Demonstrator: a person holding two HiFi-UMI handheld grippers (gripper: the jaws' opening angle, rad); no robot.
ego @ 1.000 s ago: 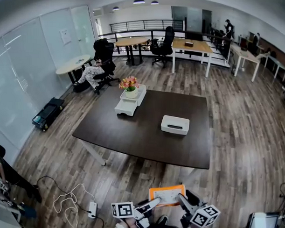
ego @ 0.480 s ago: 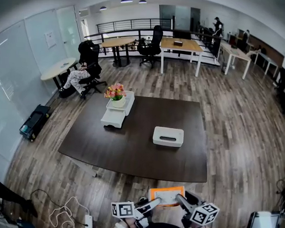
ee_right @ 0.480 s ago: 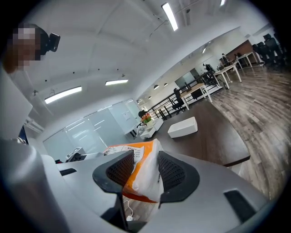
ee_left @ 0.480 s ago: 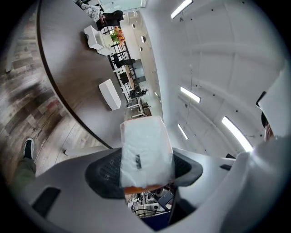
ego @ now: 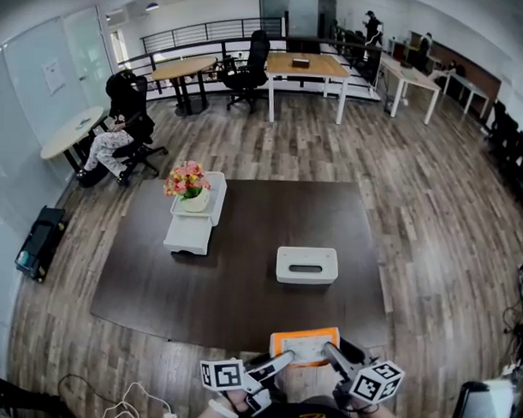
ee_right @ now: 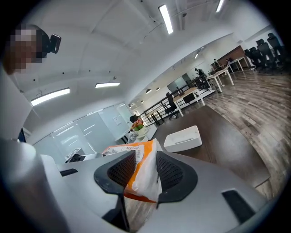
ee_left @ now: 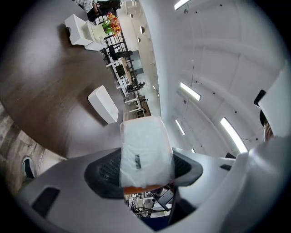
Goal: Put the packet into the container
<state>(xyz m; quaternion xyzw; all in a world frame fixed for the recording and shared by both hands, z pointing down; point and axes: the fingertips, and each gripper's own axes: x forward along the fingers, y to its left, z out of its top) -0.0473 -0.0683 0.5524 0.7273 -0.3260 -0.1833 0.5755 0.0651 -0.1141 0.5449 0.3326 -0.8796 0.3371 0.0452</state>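
An orange-and-white packet (ego: 305,345) hangs low in the head view, just past the near edge of the dark table (ego: 241,289), held from both sides. My left gripper (ego: 276,365) is shut on its left end; in the left gripper view the packet (ee_left: 144,152) fills the gap between the jaws. My right gripper (ego: 333,356) grips the right end, its jaws closing, with the packet (ee_right: 143,175) pressed between the pads. The white container (ego: 307,265) sits on the table ahead, empty side up, also visible as the container (ee_left: 103,104) and the container (ee_right: 183,139).
A pot of flowers (ego: 186,182) stands on a white stand (ego: 192,225) at the table's left. Wooden floor surrounds the table. Office desks and chairs (ego: 245,62) stand far behind, and a seated person (ego: 110,139) is at the far left. Cables (ego: 139,397) lie on the floor at lower left.
The head view has come closer to the table, so the table and container appear lower and nearer. Both grippers keep the packet between them at the bottom of the view.
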